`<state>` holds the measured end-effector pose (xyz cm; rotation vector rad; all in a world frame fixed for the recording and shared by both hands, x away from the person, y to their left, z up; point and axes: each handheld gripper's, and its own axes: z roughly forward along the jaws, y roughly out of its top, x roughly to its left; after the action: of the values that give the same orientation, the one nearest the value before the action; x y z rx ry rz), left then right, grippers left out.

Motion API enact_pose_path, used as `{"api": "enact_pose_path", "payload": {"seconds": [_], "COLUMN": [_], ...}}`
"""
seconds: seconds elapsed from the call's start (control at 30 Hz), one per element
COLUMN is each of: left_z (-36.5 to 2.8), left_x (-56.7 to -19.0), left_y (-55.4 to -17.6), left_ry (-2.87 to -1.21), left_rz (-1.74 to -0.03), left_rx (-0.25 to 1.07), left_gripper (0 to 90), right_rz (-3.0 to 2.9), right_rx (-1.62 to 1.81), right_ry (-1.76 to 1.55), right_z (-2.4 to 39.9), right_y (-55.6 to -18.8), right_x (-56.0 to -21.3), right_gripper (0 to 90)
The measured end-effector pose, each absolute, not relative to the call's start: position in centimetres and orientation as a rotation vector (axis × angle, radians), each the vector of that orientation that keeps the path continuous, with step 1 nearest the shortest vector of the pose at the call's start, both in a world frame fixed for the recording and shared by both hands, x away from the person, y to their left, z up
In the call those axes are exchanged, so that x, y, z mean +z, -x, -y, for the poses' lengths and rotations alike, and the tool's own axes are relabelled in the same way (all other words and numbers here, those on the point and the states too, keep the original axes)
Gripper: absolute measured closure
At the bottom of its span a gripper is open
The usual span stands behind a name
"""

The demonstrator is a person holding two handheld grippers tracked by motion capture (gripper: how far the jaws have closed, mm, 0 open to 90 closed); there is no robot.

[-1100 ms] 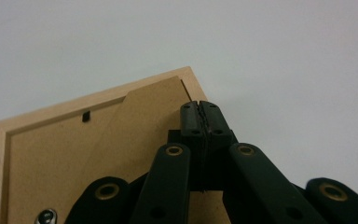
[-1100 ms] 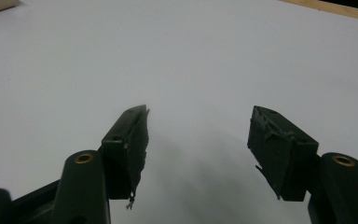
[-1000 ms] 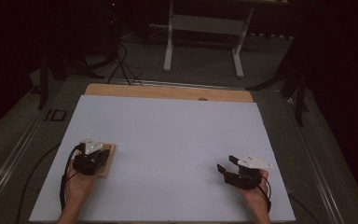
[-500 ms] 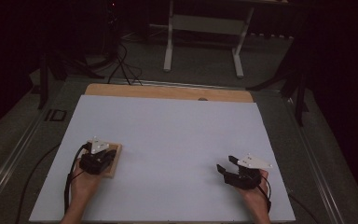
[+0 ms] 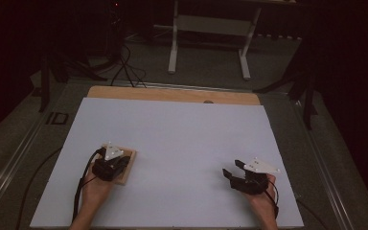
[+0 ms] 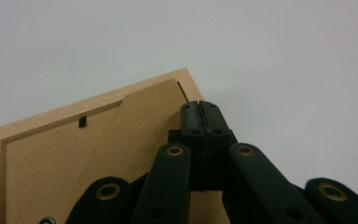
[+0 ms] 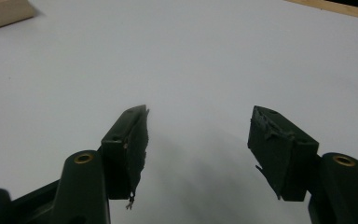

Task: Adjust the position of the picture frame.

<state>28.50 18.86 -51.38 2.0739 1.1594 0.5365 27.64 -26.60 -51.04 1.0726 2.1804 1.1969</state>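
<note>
Left gripper view shows my left gripper [image 6: 200,122] clenched, jaws meeting on a thin part at the right edge of the wooden picture frame [image 6: 65,154], which lies back-up at lower left on the white table [image 6: 270,51]. I judge it light, stiff, possibly glazed underneath; grip the rim. My right gripper [image 7: 198,140] stands released, empty.
</note>
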Motion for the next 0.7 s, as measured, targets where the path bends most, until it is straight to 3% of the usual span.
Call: {"api": "enact_pose_path", "payload": {"seconds": [0.7], "left_z": [-11.3], "left_x": [-51.4], "left_y": [-27.2], "left_ry": [-2.163], "left_rz": [-0.92], "left_rx": [0.439], "left_gripper": [89.8], "right_rz": [-2.175], "right_rx": [1.2], "right_ry": [-1.075], "right_z": [26.7], "right_y": [-27.6], "right_x": [-51.0], "right_gripper": [37.3]}}
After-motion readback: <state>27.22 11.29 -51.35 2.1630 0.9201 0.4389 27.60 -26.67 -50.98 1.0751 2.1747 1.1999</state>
